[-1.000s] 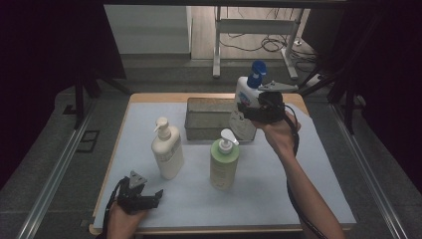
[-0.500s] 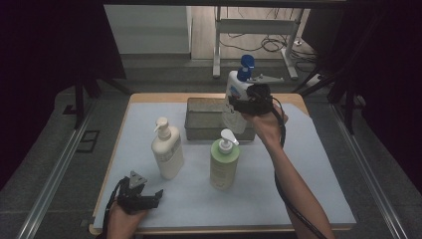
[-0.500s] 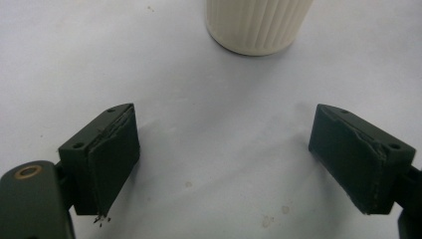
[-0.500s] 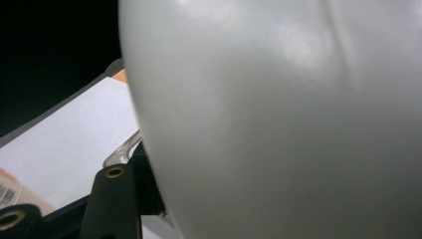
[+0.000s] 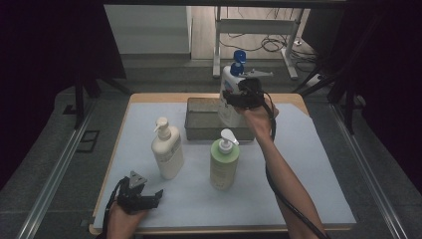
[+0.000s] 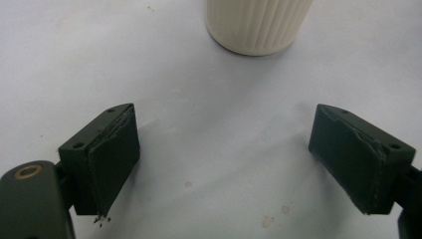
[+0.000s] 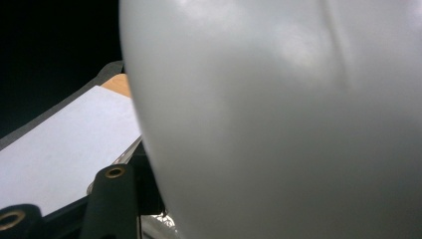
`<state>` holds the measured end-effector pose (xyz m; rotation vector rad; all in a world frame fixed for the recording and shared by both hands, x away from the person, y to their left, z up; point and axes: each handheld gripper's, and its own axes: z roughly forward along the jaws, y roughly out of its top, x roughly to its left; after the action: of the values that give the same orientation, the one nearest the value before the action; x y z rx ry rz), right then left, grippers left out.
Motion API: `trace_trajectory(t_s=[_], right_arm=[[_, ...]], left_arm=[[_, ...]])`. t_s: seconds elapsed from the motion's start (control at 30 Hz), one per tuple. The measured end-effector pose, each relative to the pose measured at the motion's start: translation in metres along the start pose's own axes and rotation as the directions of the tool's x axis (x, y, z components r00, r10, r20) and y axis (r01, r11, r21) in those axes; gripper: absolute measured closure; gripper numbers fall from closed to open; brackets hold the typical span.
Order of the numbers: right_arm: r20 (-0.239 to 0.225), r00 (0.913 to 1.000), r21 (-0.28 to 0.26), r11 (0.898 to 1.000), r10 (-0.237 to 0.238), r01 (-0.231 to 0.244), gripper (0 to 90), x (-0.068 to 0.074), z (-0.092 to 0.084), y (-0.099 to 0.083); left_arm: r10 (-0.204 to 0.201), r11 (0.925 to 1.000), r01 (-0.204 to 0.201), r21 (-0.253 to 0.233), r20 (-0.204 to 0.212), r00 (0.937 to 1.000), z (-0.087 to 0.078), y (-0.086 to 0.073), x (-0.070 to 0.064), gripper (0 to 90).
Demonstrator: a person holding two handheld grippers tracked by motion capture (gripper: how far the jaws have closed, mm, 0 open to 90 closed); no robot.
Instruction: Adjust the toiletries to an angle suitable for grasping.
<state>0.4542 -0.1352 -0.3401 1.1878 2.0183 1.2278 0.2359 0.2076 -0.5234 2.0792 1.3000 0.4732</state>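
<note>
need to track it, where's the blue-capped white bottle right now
In the high view the blue-capped white bottle is held in the right gripper above the grey basket, at the table's far side.

From my right gripper view the white bottle [image 7: 278, 114] sits too close, blurring and hiding the jaws gripping it, its top cut off.

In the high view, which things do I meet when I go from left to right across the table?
left gripper → cream pump bottle → green pump bottle → right gripper, holding the white bottle with the blue cap above the metal tray.
</note>
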Motion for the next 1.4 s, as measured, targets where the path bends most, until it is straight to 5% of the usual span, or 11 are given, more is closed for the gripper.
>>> trace_trajectory(t_s=[0.57,1.4], right_arm=[[0.006,0.9997,0.029,0.999,-0.023,0.022,41.3,0.006,0.04,-0.009],[0.0,1.0,0.103,0.995,-0.008,0.008,41.1,0.007,0.058,-0.053]], left_arm=[[-0.001,1.0,0.001,0.0,0.001,1.0,0.0,0.0,0.0,12.4],[0.001,1.0,-0.001,0.002,0.0,1.0,0.0,0.0,0.0,12.4]])
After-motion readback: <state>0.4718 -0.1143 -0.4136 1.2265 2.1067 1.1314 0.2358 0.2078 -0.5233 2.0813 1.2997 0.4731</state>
